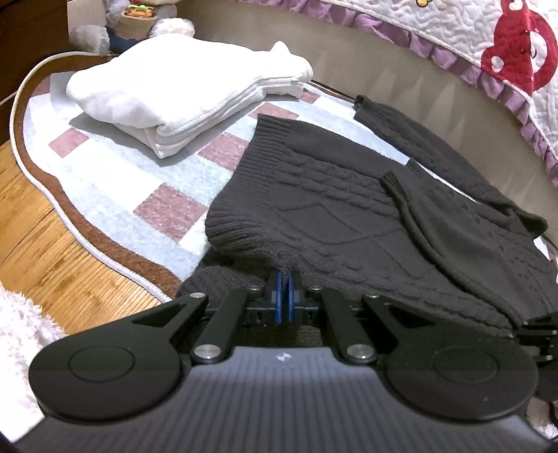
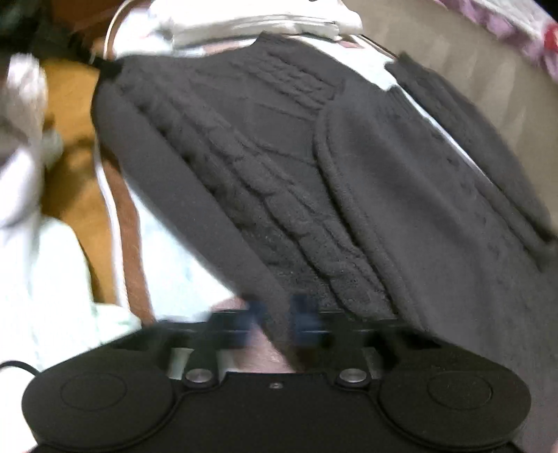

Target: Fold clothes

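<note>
Wooden flooring (image 1: 38, 223) runs along the left of the left wrist view, with a white fluffy textile (image 1: 21, 334) at its lower left corner. On the flooring lies a checked rug (image 1: 115, 174) in pale blue, white and dusty pink squares, bordered in brown with a white piping edge.

At the far left end of the rug sits a folded white garment (image 1: 181, 90), stacked in several layers. Behind it, plush toys (image 1: 136, 24) stand against the wall; their details are too small to make out.

Right of the white stack, the dark grey cable-knit sweater (image 1: 324, 195) lies spread across the rug. Its ribbed hem faces the white garment. One sleeve (image 1: 450, 223) is folded across the body, and the other sleeve (image 1: 418, 146) extends along the rug edge beside a beige panel (image 1: 401, 69). Above that panel hangs a quilted cover (image 1: 488, 31) with a purple frill and a red motif.

The left gripper (image 1: 285, 289) has its blue pads pressed together on the near edge of the sweater, and the knit is pinched and bunched up between them.

In the right wrist view, which is heavily blurred, the sweater (image 2: 279, 174) fills most of the frame. The right gripper (image 2: 279, 320) has its jaws drawn nearly together at the sweater's near edge, with a dark fold of knit running down between the blue pads (image 2: 307, 324). Whether the pads actually press on that fold cannot be told.
</note>
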A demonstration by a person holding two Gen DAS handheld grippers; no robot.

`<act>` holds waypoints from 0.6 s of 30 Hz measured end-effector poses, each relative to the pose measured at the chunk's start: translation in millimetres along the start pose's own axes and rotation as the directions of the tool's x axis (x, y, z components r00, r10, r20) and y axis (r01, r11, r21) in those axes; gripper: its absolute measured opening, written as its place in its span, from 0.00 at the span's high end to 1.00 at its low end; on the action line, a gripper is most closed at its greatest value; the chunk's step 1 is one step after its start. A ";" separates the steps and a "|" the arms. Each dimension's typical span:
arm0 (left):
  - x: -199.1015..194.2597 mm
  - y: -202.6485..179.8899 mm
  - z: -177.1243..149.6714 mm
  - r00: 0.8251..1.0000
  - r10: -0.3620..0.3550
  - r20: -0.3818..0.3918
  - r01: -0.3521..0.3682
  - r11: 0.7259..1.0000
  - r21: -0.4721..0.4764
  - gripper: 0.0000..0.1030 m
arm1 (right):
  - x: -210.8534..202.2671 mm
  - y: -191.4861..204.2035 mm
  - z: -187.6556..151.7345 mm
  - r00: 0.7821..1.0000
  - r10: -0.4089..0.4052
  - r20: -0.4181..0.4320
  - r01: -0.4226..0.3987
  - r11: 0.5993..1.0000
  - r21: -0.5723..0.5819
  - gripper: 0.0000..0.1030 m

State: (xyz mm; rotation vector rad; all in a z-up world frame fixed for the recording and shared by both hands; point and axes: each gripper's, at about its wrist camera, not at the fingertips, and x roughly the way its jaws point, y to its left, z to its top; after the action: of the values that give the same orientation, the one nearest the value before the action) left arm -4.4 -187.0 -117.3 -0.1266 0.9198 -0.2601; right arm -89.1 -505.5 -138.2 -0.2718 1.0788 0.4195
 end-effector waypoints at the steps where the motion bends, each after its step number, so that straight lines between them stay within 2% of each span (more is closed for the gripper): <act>1: -3.5 0.6 -0.6 1.000 0.001 -0.002 -0.001 1.000 0.011 0.97 | -6.9 -4.3 -0.8 0.999 0.039 0.002 -0.039 0.999 0.036 0.91; 4: -11.3 0.2 -3.4 1.000 0.000 -0.024 0.001 0.998 0.068 0.97 | -30.1 -5.2 -9.6 0.992 0.130 0.002 -0.129 0.989 0.078 0.91; 6: -5.7 -5.2 -8.4 0.997 0.030 -0.067 -0.021 0.992 0.123 0.97 | -31.7 -3.0 -15.8 0.989 0.145 -0.024 -0.143 0.987 0.079 0.92; 9: 5.9 -15.2 -14.6 0.988 0.114 -0.108 -0.090 0.975 0.205 0.97 | -14.2 -6.8 -15.9 0.984 0.155 -0.091 -0.145 0.983 0.114 0.93; 10: 6.6 -15.6 -15.4 0.986 0.118 -0.117 -0.091 0.973 0.212 0.96 | -14.5 -3.9 -16.4 0.982 0.158 -0.103 -0.148 0.984 0.103 0.93; 13: 7.3 -0.9 -10.2 0.974 0.187 -0.126 -0.170 0.977 0.132 0.88 | -13.7 -1.2 -16.2 0.972 0.199 -0.128 -0.188 0.978 0.094 0.98; 14: 5.9 8.0 -7.1 0.971 0.205 -0.127 -0.196 0.978 0.075 0.77 | -14.0 -0.6 -18.3 0.970 0.205 -0.130 -0.194 0.977 0.092 0.98; 15: 2.9 19.8 -3.7 0.975 0.183 -0.129 -0.185 0.983 -0.007 0.62 | -15.3 -1.4 -19.2 0.973 0.197 -0.122 -0.187 0.978 0.092 0.98; 17: -5.3 37.9 1.2 0.989 0.111 -0.098 -0.125 0.982 -0.141 0.58 | -25.4 -7.8 -18.7 0.978 0.201 -0.061 -0.193 0.973 0.123 0.97; 18: -8.2 44.4 3.0 0.992 0.099 -0.077 -0.112 0.976 -0.188 0.58 | -33.6 -14.6 -18.5 0.977 0.215 -0.011 -0.210 0.965 0.157 0.94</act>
State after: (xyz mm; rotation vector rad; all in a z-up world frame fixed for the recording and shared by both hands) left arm 0.7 -142.1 -118.9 -0.2477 1.0147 -0.0772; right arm -110.6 -532.7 -116.4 -0.0232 1.1660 0.5216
